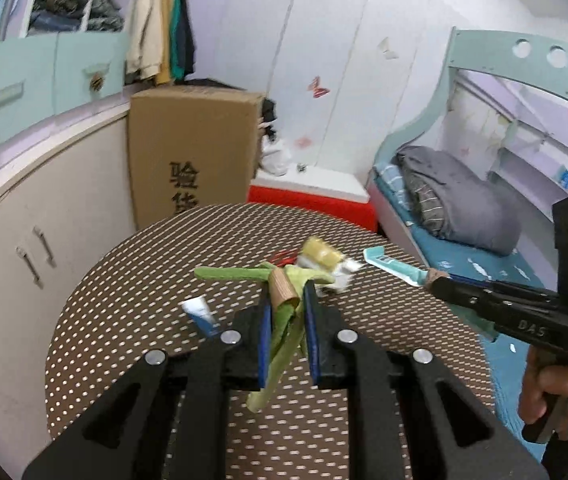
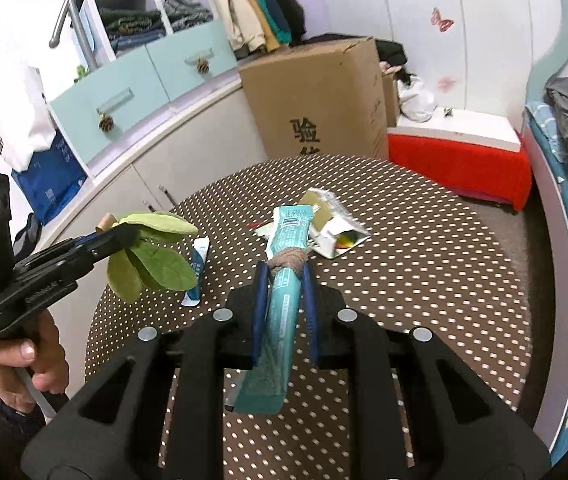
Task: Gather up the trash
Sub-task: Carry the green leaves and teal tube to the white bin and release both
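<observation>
Above a dotted round table (image 2: 424,280) in a bedroom, the left gripper (image 1: 288,312) pinches limp, light green leaves (image 1: 284,332) mid-stem while the right gripper (image 2: 284,292) clamps a soft teal wrapper (image 2: 279,320) at its waist, other wrappers (image 2: 332,224) lying beyond.

round table (image 2: 424,264), brown cloth with pale dots. on it: small white-and-blue tube (image 2: 197,276) near the left edge, lying flat; torn silver-and-white wrapper (image 2: 334,228) with a yellowish panel, toward the far middle, partly opened, a coloured patch showing inside; thin red scrap (image 2: 255,224) just left of the wrapper, too small to identify. tube and wrapper lie well apart. the near part of the cloth is bare.
</observation>
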`<state>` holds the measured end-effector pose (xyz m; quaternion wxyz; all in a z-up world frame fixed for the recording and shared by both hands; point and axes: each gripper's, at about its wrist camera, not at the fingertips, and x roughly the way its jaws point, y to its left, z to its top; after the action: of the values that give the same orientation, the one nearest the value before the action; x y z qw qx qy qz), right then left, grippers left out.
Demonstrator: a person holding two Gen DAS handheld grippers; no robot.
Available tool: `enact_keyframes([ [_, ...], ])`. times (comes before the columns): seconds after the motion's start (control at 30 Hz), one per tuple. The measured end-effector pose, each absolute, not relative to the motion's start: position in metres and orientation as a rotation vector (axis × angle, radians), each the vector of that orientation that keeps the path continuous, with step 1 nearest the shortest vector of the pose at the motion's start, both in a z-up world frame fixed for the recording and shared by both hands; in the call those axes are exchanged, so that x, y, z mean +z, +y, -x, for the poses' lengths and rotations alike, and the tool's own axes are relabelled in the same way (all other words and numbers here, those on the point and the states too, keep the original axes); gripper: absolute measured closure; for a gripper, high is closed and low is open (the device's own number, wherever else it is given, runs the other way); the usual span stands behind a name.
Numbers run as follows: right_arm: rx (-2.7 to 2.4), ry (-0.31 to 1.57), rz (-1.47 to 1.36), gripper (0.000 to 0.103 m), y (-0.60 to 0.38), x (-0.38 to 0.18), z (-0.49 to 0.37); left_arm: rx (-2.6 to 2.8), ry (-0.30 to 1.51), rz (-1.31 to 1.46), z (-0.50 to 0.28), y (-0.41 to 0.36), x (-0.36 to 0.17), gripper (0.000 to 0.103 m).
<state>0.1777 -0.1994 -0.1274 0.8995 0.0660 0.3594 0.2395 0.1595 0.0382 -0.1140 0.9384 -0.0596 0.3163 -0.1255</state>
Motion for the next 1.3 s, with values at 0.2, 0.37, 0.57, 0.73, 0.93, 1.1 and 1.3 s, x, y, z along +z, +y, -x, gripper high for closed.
enact_keyframes([
  [0.2,0.441,0.685,-0.171,0.085,-0.243,-0.112,-0.158,-0.361,0.627,0.103,-0.155,-0.009,-0.093,0.089],
  [0.37,0.380,0.638,-0.201,0.085,-0.281,-0.099,-0.144,-0.448,0.611,0.081,-0.153,-0.055,-0.080,0.089],
  [0.57,0.277,0.578,-0.258,0.085,-0.343,-0.088,-0.122,-0.549,0.601,0.047,-0.153,-0.109,-0.068,0.089],
  [0.73,0.166,0.561,-0.317,0.085,-0.399,-0.093,-0.107,-0.628,0.612,0.015,-0.156,-0.155,-0.067,0.089],
  [0.93,0.045,0.586,-0.385,0.085,-0.457,-0.120,-0.093,-0.703,0.656,-0.017,-0.163,-0.209,-0.079,0.089],
  [1.1,-0.039,0.644,-0.444,0.085,-0.497,-0.158,-0.087,-0.744,0.699,-0.050,-0.165,-0.246,-0.096,0.089],
  [1.3,-0.096,0.763,-0.523,0.085,-0.530,-0.220,-0.091,-0.780,0.752,-0.097,-0.168,-0.283,-0.119,0.089],
])
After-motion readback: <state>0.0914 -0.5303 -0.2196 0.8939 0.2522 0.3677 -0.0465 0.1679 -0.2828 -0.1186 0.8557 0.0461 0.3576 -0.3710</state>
